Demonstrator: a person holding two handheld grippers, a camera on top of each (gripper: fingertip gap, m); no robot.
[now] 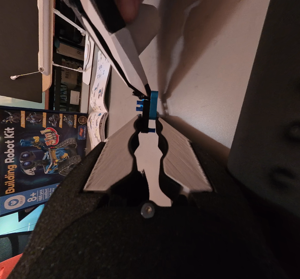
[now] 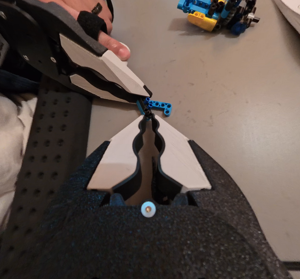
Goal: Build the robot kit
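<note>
Both tools meet over one tiny build. The left hand-held gripper [image 1: 148,118] pinches a black beam [image 1: 145,117] at its fingertips, and a light-blue L-shaped beam [image 1: 153,104] is pinned flat against that black piece, with dark-blue pins [image 1: 139,105] sticking out the other side. From the right wrist view, the right hand-held gripper [image 2: 148,117] has its tips pressed close on the black end of the same small assembly [image 2: 146,108], so the piece hangs between both tools, above the grey tabletop [image 2: 227,108]. The L-shaped beam's short leg points off to the right there. A person's hand [image 2: 90,11] wraps the left tool's grip, one finger along its white side. Well apart on the tabletop sits a half-built blue, yellow and black model [image 2: 217,9]. In the left wrist view, an open instruction booklet [image 1: 99,95] lies beside the kit box [image 1: 37,157].
</note>
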